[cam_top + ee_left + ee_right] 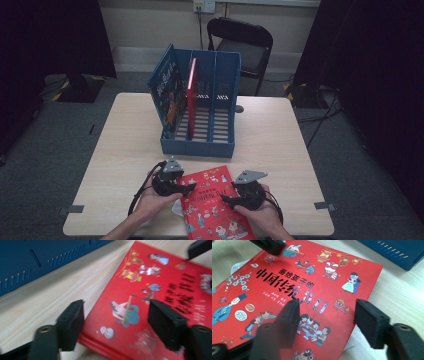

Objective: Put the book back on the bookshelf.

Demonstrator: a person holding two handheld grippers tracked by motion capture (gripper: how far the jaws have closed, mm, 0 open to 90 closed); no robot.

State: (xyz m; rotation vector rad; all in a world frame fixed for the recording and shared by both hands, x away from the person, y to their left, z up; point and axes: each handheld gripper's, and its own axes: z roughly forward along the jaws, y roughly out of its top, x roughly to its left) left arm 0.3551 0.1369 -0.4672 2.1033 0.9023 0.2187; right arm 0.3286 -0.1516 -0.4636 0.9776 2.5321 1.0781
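Both grippers (187, 190) (226, 198) flank a red, cartoon-covered picture book (212, 207).

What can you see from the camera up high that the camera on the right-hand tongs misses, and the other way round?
High view alone: the blue file rack with two books standing in it, a black chair, both hands.

Right gripper view alone: the cover's printed title and cartoon figures, close enough to make out.

Both: the red picture book lying on the wooden table, between open right tongs.

Your left gripper (186, 189) meets the left edge of the red book (212, 205) lying flat at the table's (125, 150) near edge; your right gripper (226, 198) sits over its right side. Behind stands the blue rack (200, 142).
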